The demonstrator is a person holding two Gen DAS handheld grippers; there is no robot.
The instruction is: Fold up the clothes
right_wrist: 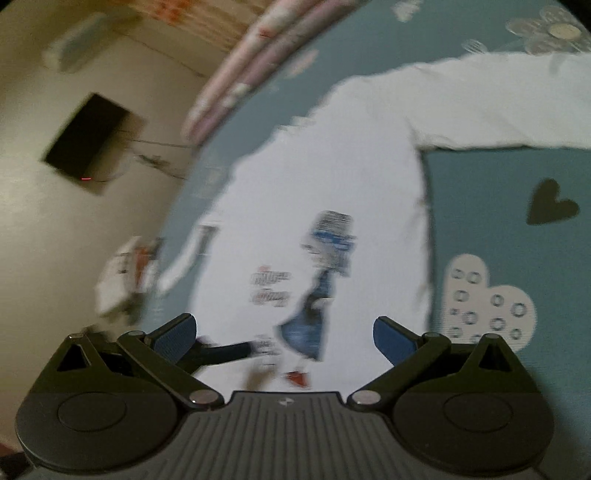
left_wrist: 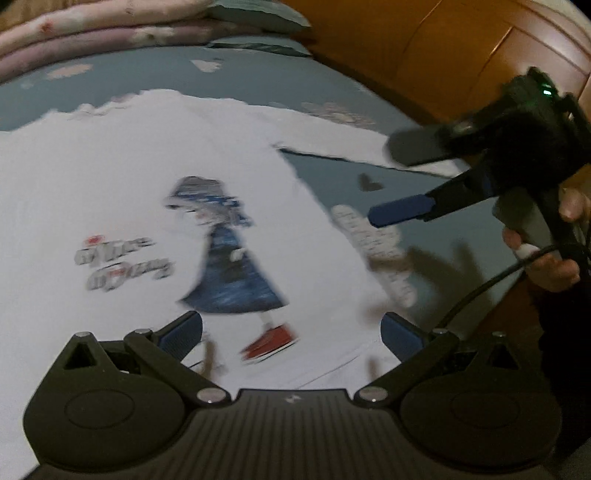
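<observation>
On the blue bed [left_wrist: 258,79], the white shirt [left_wrist: 110,177] lies spread flat; both my left gripper [left_wrist: 291,334] and right gripper [right_wrist: 284,332] hover with jaws released, empty.

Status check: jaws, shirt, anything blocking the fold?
Left gripper open, empty. Right gripper open, empty. White shirt flat on blue bedsheet, print up, sleeve spread, unfolded. Nothing on it.

1. A bed [left_wrist: 258,79] covered in a blue-grey sheet printed with pale flowers and dark hearts.
2. A white long-sleeved shirt [left_wrist: 110,177] with a printed cartoon girl lies flat across it, sleeve outstretched.
3. Folded pink floral quilts [left_wrist: 92,33] lie along the bed's far edge.
</observation>
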